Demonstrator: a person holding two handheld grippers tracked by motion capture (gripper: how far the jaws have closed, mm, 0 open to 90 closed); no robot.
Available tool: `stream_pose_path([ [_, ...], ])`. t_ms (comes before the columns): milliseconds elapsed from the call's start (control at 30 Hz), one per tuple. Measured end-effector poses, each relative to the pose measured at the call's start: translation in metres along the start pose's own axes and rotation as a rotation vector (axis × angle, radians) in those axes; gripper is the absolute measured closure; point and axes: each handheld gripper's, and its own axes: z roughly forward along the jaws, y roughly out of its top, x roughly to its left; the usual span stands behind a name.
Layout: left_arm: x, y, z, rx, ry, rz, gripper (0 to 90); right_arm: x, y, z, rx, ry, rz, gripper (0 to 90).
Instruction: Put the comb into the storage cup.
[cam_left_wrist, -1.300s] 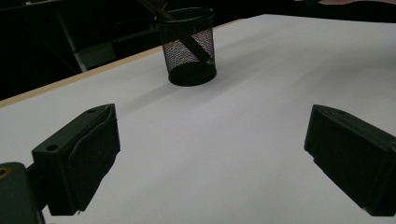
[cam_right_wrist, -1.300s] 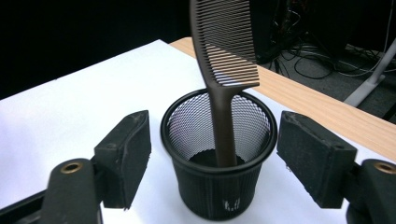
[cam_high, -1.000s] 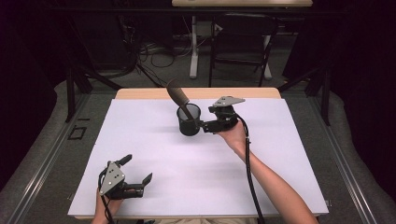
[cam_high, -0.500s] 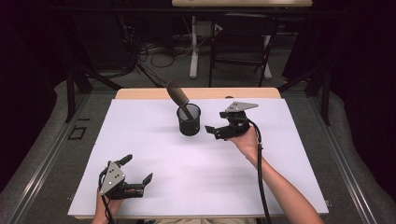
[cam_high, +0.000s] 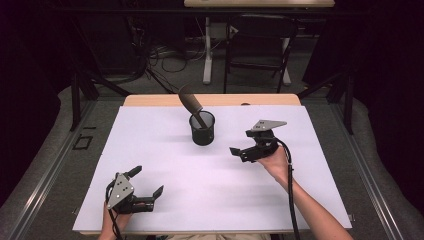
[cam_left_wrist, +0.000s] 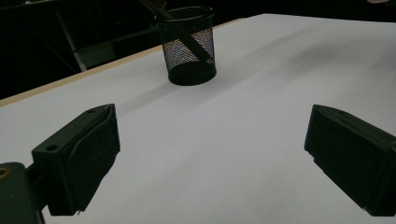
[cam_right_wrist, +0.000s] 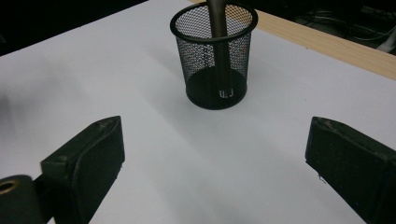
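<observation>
- Standing near the bench's (cam_high: 150, 150) twelve o'clock edge, the mesh cup (cam_high: 202, 129) holds a dark brush (cam_high: 191, 104) leaning toward ten o'clock, propped on the rim.
- Right tool (cam_high: 248, 151), at the cup's four o'clock, has just been opening; jaws wide, nothing between, likely having released.
- Left tool (cam_high: 149, 184) rests at seven o'clock, agape, empty, apparently idle.

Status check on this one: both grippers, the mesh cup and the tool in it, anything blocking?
Right hand-held gripper open, jaws just widened, nothing between. Left hand-held gripper open, empty. Dark tool leaning in mesh cup, upright on white sheet. Nothing in the way.
</observation>
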Motion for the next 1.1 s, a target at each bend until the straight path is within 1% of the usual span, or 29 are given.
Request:
stream_pose_path([
  [233,0.0,0.0,-0.001,-0.007,0.002,-0.007,3.7,0.002,-0.008,-0.009,-0.003,0.001,0.004,1.2],
  [300,0.0,0.0,-0.001,-0.003,-0.002,0.001,3.7,0.004,-0.01,-0.013,-0.011,0.003,-0.004,0.6],
  [333,-0.001,0.0,-0.001,-0.001,-0.003,0.0,3.7,0.005,-0.012,-0.015,-0.011,0.004,-0.011,0.3],
  [567,0.0,0.0,-0.001,-0.001,-0.001,0.002,3.7,0.008,-0.021,-0.021,0.005,0.007,-0.006,0.1],
  [833,0.0,-0.001,-0.002,0.0,0.002,0.001,3.7,0.018,-0.037,-0.029,0.027,0.007,-0.02,0.1],
  [1100,0.0,-0.001,-0.002,0.002,0.001,0.001,3.7,0.026,-0.052,-0.04,0.022,-0.002,-0.038,0.1],
])
